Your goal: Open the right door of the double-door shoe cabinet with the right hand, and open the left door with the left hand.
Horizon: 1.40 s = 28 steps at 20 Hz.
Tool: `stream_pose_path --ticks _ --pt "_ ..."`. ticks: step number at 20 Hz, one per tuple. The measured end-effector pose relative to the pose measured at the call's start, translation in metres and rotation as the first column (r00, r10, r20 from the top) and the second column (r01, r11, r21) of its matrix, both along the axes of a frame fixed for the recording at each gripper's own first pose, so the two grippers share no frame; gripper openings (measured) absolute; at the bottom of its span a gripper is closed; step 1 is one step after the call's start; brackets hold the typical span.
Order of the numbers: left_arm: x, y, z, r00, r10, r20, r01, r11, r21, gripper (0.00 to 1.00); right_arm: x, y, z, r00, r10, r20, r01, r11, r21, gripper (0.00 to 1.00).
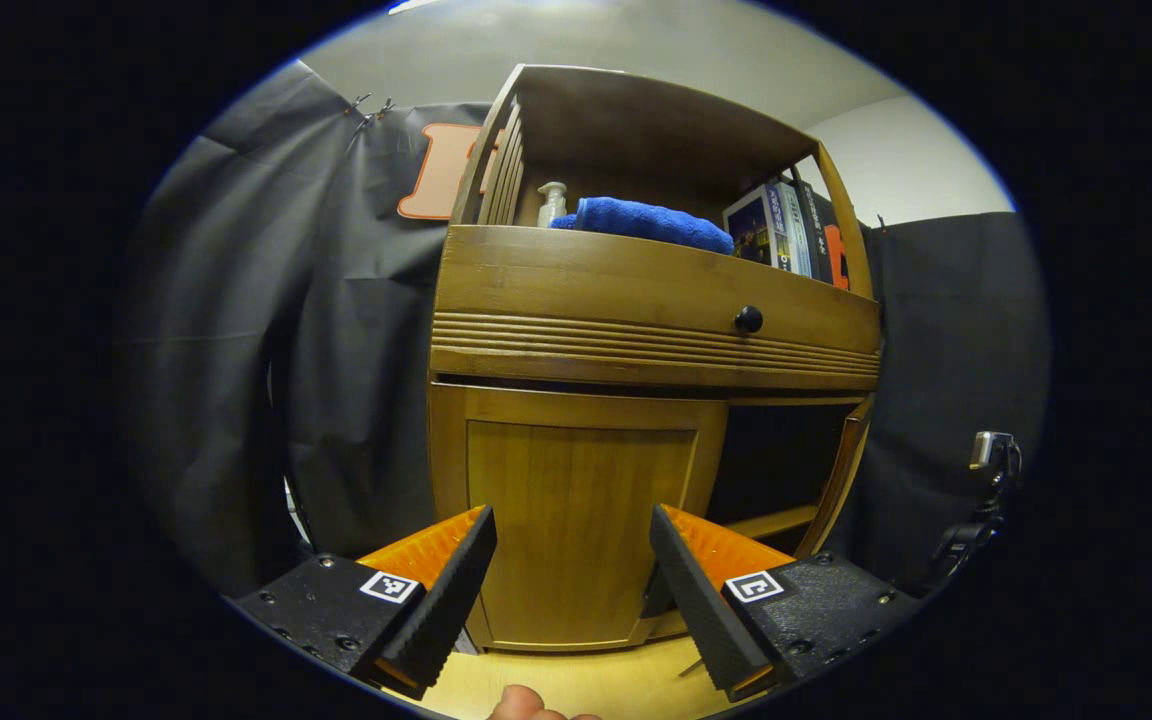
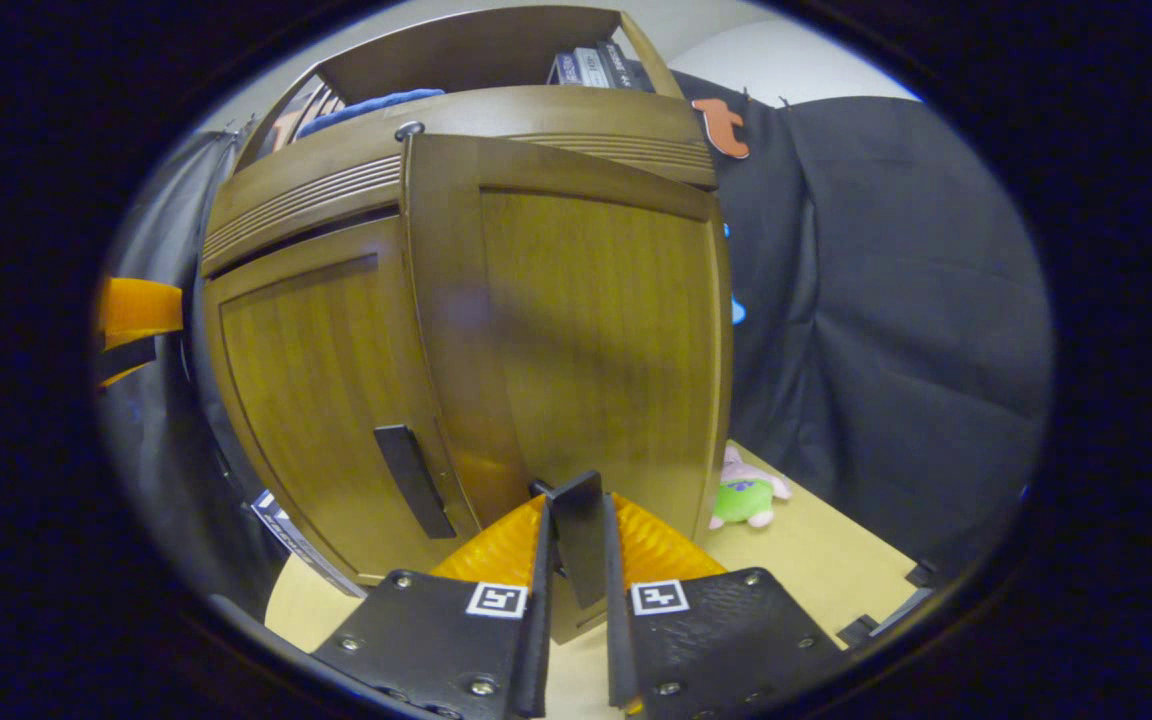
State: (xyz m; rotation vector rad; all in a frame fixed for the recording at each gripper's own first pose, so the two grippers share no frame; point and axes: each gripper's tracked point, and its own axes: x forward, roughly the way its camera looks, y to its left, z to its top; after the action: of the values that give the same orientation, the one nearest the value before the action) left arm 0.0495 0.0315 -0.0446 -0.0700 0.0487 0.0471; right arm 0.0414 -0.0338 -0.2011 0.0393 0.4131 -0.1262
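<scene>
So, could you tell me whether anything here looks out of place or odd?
One thing: a small plush toy lies on the floor beside the cabinet, just past the right door. The right gripper is shut on that door's handle.

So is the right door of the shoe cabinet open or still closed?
Open. In the right gripper view the right door swings out, the right gripper clamped on its handle. The left gripper view shows a dark opening there.

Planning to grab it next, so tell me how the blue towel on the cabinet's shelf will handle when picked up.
The blue towel looks soft and folded, so it would likely sag and unfold if pinched at one edge. It seems light for its bulk. Its plush surface should grip well rather than slip.
</scene>
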Motion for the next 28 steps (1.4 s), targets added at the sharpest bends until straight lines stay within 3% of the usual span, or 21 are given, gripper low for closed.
stream_pose_path --ticks 14,15,20,28 --pt "-0.009 -0.023 -0.007 0.999 -0.041 -0.02 0.041 0.999 0.001 0.96 -0.038 -0.053 0.011 0.993 -0.115 0.001 0.115 0.992 -0.046 0.24" --pt "-0.008 -0.026 -0.008 0.999 -0.046 -0.023 0.046 0.999 0.001 0.99 -0.04 -0.056 0.012 0.993 -0.122 0.0 0.122 0.992 -0.044 0.24" --pt "-0.007 -0.038 -0.011 0.996 -0.076 -0.035 0.076 0.997 -0.009 0.96 -0.052 -0.075 0.015 0.987 -0.159 0.001 0.159 0.985 -0.062 0.24" --pt "-0.009 -0.048 -0.019 0.994 -0.102 -0.048 0.101 0.995 -0.015 0.96 -0.068 -0.115 0.018 0.965 -0.263 0.013 0.263 0.962 -0.07 0.24"
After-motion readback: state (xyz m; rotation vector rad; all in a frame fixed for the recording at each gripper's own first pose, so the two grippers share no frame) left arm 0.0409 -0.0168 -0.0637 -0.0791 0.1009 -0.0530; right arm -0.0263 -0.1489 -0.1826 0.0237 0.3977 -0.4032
